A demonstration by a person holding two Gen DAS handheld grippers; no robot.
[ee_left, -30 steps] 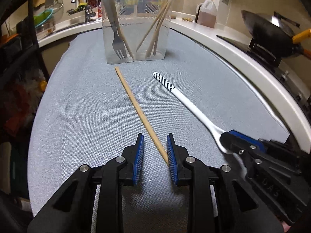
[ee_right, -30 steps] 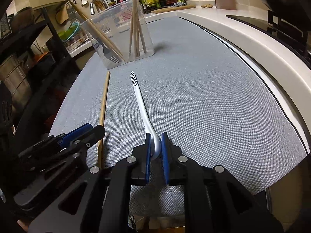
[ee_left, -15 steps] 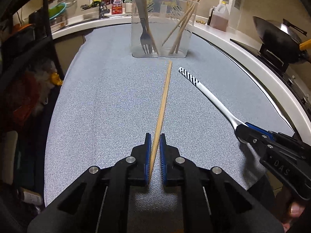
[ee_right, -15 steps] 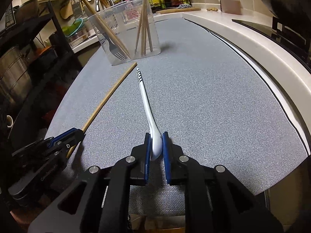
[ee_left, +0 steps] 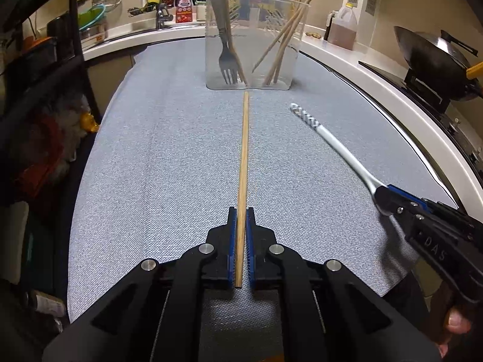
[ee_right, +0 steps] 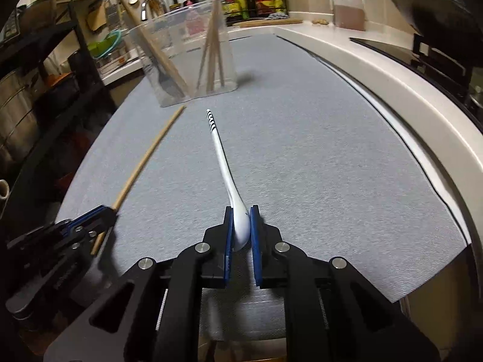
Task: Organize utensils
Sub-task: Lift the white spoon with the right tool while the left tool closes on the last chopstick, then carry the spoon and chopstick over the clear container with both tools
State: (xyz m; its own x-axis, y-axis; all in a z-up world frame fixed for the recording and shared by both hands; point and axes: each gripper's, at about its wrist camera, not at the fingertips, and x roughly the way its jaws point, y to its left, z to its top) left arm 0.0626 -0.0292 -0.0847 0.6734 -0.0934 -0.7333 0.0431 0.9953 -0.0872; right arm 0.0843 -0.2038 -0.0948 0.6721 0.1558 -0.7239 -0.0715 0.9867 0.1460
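Note:
A long wooden chopstick (ee_left: 244, 150) lies on the grey mat (ee_left: 166, 150), pointing at the clear plastic holder (ee_left: 256, 39). My left gripper (ee_left: 241, 211) is shut on its near end. A white spoon (ee_left: 341, 150) with a black-striped handle tip lies to the right. My right gripper (ee_left: 385, 199) clamps its bowl end. In the right wrist view the spoon (ee_right: 222, 157) sits between the pads of the right gripper (ee_right: 241, 211), whose jaws are closing on it. The left gripper (ee_right: 105, 214) holds the chopstick (ee_right: 148, 157) at lower left. The holder (ee_right: 184, 60) contains a fork and several chopsticks.
A fork (ee_left: 228, 69) stands in the holder's left half. A white counter rim (ee_left: 392, 90) curves along the mat's right side, with a black wok (ee_left: 434, 57) and a brown bottle (ee_left: 342, 27) beyond it. Dark shelving (ee_left: 36, 90) stands to the left.
My left gripper closed on the chopstick's near end, and the chopstick swung from slanting left to pointing straight at the holder. The right gripper kept its hold on the spoon.

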